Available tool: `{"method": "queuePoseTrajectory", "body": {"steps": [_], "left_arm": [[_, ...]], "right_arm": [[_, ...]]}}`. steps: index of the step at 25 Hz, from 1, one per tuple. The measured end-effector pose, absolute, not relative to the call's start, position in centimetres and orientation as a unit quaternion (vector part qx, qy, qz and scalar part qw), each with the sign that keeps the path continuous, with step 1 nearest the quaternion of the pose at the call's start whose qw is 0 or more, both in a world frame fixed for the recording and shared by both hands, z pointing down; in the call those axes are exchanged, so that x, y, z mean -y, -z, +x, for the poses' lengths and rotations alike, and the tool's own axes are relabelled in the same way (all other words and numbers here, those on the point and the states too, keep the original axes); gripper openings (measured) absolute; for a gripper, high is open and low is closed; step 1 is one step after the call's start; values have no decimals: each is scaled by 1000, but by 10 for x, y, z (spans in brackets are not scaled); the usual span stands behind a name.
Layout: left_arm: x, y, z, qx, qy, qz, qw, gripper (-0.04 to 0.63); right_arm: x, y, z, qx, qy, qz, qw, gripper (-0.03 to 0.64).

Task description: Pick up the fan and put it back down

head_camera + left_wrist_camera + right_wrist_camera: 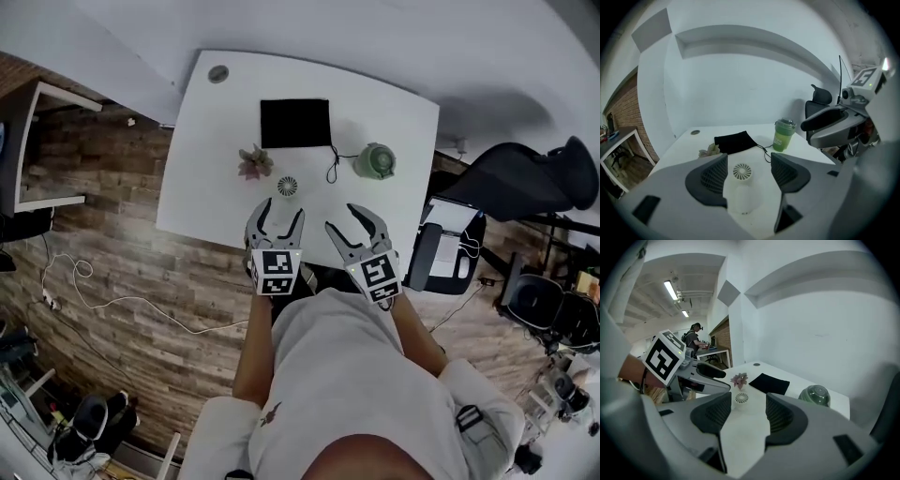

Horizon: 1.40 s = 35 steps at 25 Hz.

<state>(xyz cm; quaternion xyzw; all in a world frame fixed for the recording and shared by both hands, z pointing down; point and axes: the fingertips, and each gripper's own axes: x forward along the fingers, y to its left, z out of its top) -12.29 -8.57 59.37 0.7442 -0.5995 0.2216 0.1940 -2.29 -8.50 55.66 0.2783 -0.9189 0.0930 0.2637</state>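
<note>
A small white fan [287,187] with a round grille stands on the white table [206,187], near its front edge. My left gripper [280,213] is open just short of the fan, with its tips pointing at it. In the left gripper view the fan [742,172] shows in the gap between the two dark pads, and neither pad touches it. My right gripper [347,223] is open and empty, to the right of the fan. In the right gripper view the fan [741,399] stands ahead and a little to the left of the right gripper [747,409].
Behind the fan are a small potted plant [255,162], a black cloth [295,123] with a thin cord [333,165], and a green lidded cup [376,161]. A black office chair [525,178] and a dark bag [439,255] stand right of the table. A person [695,337] sits far behind.
</note>
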Motion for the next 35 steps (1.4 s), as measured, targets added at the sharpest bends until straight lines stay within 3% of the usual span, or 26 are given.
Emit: {"method": "queuePoseTrajectory", "body": {"steps": [18, 35], "left_arm": [[127, -702, -126, 537, -308, 741, 261, 351], [134, -725, -126, 516, -337, 736, 280, 339]], "right_arm": [[89, -629, -32, 881, -157, 321, 309, 238], [94, -630, -31, 873, -164, 339, 309, 236]]}}
